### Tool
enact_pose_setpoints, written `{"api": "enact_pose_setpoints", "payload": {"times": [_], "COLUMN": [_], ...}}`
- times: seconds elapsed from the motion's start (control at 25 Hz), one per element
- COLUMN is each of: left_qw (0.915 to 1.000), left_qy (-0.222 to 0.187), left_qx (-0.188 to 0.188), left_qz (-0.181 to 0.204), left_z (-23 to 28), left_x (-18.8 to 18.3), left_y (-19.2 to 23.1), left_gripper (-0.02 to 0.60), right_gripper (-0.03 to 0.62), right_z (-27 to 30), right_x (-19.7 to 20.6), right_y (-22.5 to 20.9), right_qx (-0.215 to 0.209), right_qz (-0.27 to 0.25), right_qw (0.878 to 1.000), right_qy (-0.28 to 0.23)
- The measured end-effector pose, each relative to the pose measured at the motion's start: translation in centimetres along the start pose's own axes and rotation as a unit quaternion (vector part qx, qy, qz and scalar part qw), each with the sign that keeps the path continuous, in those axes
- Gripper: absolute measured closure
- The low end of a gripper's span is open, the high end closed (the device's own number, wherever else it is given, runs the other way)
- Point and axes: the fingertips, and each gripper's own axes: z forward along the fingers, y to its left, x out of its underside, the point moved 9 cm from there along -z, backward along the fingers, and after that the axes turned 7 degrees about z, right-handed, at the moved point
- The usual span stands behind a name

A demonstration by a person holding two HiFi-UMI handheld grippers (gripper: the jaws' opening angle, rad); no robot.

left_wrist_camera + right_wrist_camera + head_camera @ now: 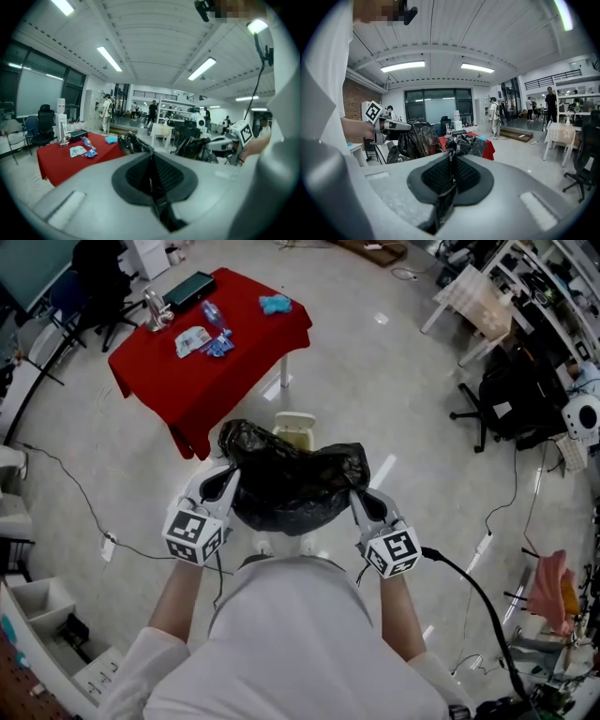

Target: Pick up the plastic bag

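Bag [286, 486] lifted, hanging between left gripper [227, 482] and right gripper [360, 500]; both clamped on its rim. Pickup looks done.

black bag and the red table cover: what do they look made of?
Black bag: thin plastic film, probably polyethylene. It is glossy with sharp highlights, finely crinkled and sagging limply. Red table cover: looks like cloth, with a matte finish and soft folds where it hangs over the edges. A nonwoven or plastic sheet can't be ruled out.
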Motion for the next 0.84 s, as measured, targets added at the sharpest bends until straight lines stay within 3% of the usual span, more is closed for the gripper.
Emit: {"api": "enact_pose_setpoints", "payload": {"times": [0.84], "left_qw": [0.9998], "left_qy": [-0.016], "left_qx": [-0.008], "left_qz": [0.001], "left_z": [1.2], "left_x": [-1.4], "left_y": [-2.3], "left_gripper": [0.575], "right_gripper": [0.594], "right_z": [-1.4], "right_x": [-0.9], "right_y": [-2.8], "right_qx": [-0.006], "right_qz": [0.003], "right_qw": [1.0], "right_qy": [-0.017]}}
